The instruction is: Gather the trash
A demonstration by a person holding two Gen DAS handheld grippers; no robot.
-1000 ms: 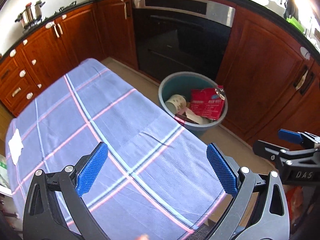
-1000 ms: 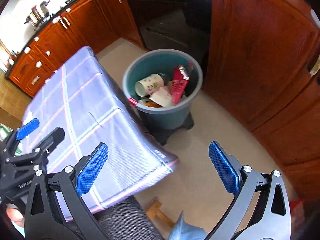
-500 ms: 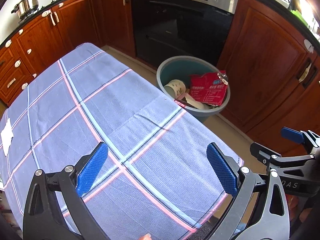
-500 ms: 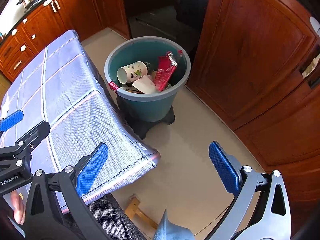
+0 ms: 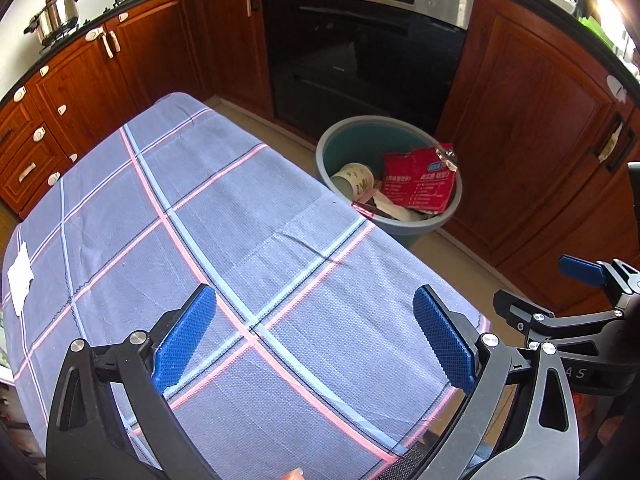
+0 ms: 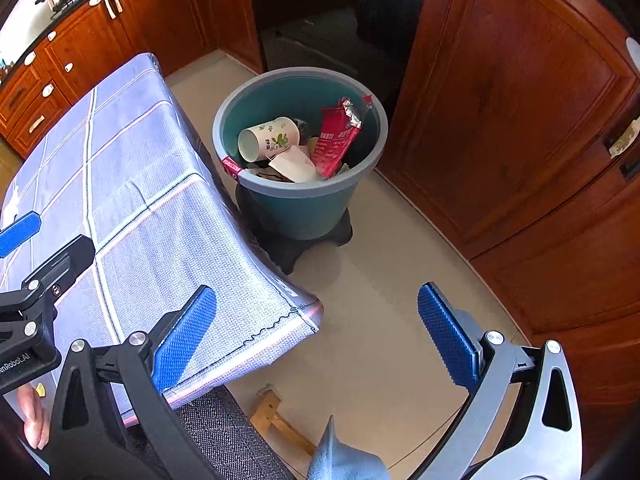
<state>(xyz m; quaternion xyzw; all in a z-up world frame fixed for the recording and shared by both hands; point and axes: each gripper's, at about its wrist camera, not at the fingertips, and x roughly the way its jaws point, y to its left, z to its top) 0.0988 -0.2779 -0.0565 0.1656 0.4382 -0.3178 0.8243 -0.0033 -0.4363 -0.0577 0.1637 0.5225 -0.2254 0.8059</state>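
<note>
Your left gripper point(image 5: 314, 336), with its blue ribbed pads, hangs spread wide over the near end of the table and grips nothing. Beneath it lies the blue-grey woven tablecloth point(image 5: 224, 216) crossed by pink and pale blue stripes. Your right gripper point(image 6: 316, 334) is just as wide apart and also empty; it hovers off the table's near corner, above the beige floor point(image 6: 372, 304), with the cloth's stitched hem hanging just under its left pad. Each gripper shows at the edge of the other's view.

At the far left edge of the cloth a small white crumpled scrap of paper point(image 5: 20, 276) lies flat, well apart from both grippers.

Past the table's right side stands the round teal plastic trash bin point(image 6: 298, 194) with a grey rim, resting on a black base on the floor. Inside it a white paper cup with a green leaf print point(image 6: 268, 138) lies on its side, mouth toward the table. Beside that, a red foil snack bag point(image 6: 336, 140) stands tilted against the far wall, with a white folded card point(image 6: 294, 164) between them.

Behind the bin are the dark glass oven door point(image 5: 360, 64) and reddish-brown wooden cabinets point(image 5: 532, 128). A steel pot point(image 5: 56, 12) sits on the far counter.
</note>
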